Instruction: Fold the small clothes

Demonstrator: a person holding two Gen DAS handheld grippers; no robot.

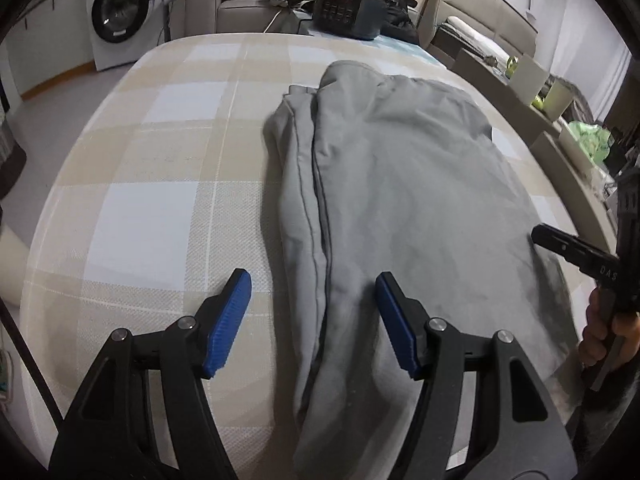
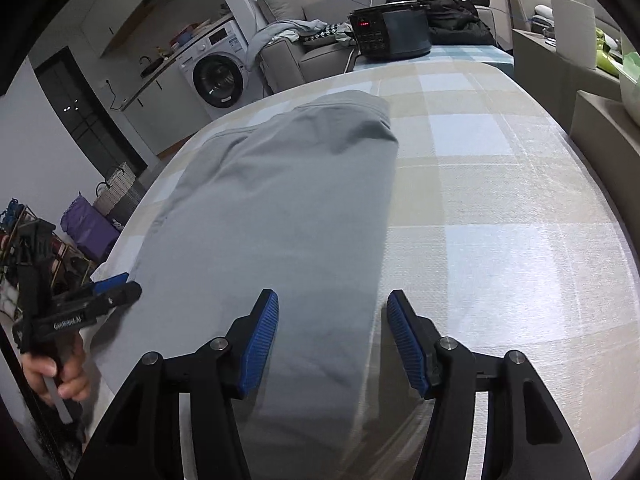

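A soft, limp grey cotton garment [image 1: 384,200] lies lengthwise on the checked-cloth desk [image 1: 160,200]. Left tool [image 1: 314,320] and right tool [image 2: 332,336] hover over its near end, both open and empty. It looks light and floppy; near corners seem best to pinch.

Gray garment's [image 1: 400,200] near end cut off — hidden below both frames; cooker [image 2: 390,30] display unreadable

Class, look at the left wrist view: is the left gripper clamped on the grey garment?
No. The left gripper stands open above the grey garment, its blue pads apart and pinching no fabric.
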